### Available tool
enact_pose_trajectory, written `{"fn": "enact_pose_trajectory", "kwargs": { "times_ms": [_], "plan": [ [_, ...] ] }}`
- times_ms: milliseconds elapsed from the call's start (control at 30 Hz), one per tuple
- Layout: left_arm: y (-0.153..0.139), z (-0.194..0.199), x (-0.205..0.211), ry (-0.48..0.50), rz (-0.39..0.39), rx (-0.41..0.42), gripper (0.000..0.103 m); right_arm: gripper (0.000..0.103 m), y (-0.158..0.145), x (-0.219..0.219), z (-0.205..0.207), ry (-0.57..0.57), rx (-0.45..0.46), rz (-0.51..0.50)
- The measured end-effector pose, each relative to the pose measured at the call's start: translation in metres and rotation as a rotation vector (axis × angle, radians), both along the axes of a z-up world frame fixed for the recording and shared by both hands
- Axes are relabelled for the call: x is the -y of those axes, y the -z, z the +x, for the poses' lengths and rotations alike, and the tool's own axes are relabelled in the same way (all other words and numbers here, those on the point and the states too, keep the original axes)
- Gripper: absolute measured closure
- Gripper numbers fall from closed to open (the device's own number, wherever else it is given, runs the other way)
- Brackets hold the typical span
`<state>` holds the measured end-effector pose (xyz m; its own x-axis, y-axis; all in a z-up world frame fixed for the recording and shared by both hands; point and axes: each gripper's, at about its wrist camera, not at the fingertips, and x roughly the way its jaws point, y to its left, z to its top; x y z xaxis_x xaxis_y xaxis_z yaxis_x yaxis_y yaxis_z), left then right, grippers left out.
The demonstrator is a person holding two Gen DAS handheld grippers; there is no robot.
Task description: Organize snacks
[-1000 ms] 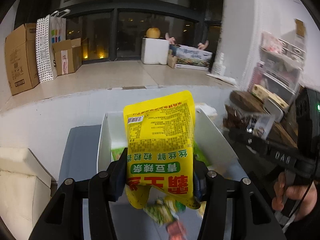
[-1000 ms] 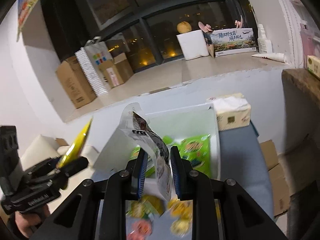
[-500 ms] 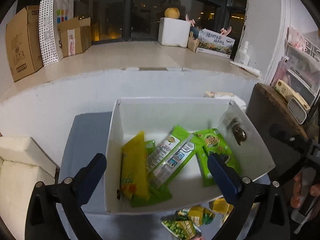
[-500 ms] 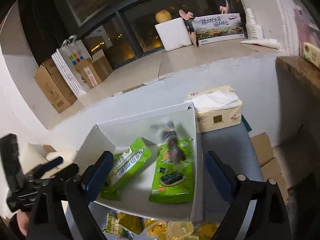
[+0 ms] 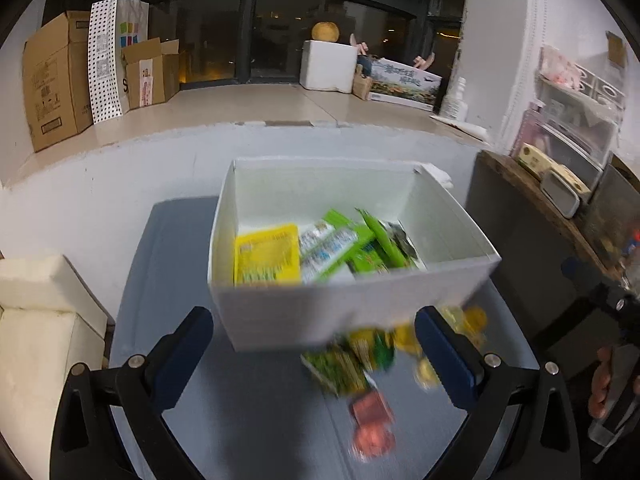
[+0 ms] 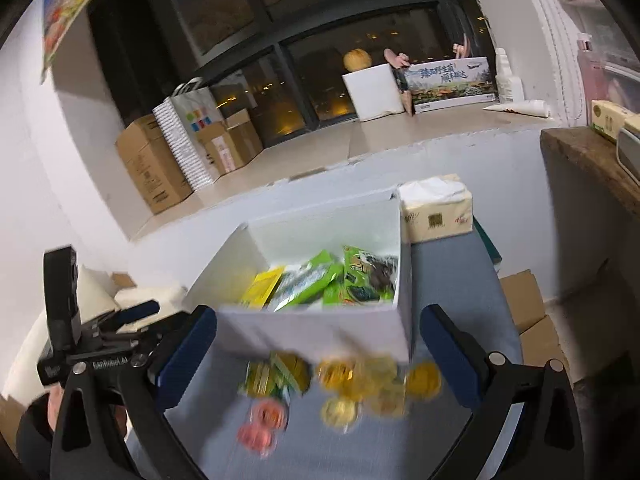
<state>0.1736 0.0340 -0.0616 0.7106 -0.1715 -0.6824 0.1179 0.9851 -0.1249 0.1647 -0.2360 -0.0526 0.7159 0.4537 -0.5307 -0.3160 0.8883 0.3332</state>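
Note:
A white box (image 5: 352,304) stands on the grey-blue table (image 5: 168,248). In it lie a yellow packet (image 5: 267,258), green packets (image 5: 344,248) and a dark packet (image 6: 380,276). In front of the box, loose on the table, are small green packets (image 5: 344,364), a red snack (image 5: 372,420), yellow jelly cups (image 6: 376,384) and pink ones (image 6: 264,424), all blurred. My left gripper (image 5: 312,320) is open and empty before the box's front wall. My right gripper (image 6: 318,318) is opening, with nothing between its fingers.
A tissue pack (image 6: 436,208) sits behind the box's right corner. White blocks (image 5: 36,320) lie left of the table and a wooden shelf (image 5: 532,192) stands to the right. Cardboard boxes (image 6: 528,320) rest on the floor beyond the table's right edge.
Both grippers let go: the yellow packet and the dark packet dropped into the box. Both have since pulled back and sunk, so the loose snacks in front show.

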Motion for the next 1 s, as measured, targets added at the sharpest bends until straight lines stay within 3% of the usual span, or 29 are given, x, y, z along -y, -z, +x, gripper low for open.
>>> {"fn": "enact_pose_trajectory", "kwargs": {
  "times_ms": [233, 300, 467, 833, 933, 967, 1000],
  "plan": [
    [0.024, -0.056, -0.006, -0.022, -0.021, -0.025, 0.000, 0.000, 0.056, -0.034, -0.021, -0.078, -0.119, -0.094],
    [0.031, -0.068, -0.009, -0.034, -0.026, -0.039, 0.000, 0.000, 0.065, -0.048, -0.021, -0.106, -0.108, -0.115],
    [0.048, -0.092, -0.023, -0.063, -0.094, -0.080, 0.000, 0.000, 0.079, -0.089, 0.005, -0.156, -0.111, -0.171],
    [0.065, -0.107, -0.040, -0.104, -0.100, -0.118, 0.000, 0.002, 0.111, -0.126, 0.075, -0.176, -0.217, -0.168],
    [0.066, -0.106, -0.041, -0.103, -0.105, -0.120, 0.000, 0.021, 0.117, -0.130, 0.081, -0.151, -0.223, -0.200],
    [0.067, -0.105, -0.040, -0.101, -0.104, -0.123, 0.000, 0.055, 0.122, -0.131, 0.086, -0.170, -0.265, -0.187],
    [0.068, -0.104, -0.038, -0.099, -0.101, -0.127, 0.000, 0.071, 0.128, -0.130, 0.090, -0.167, -0.299, -0.180]
  ]
}}
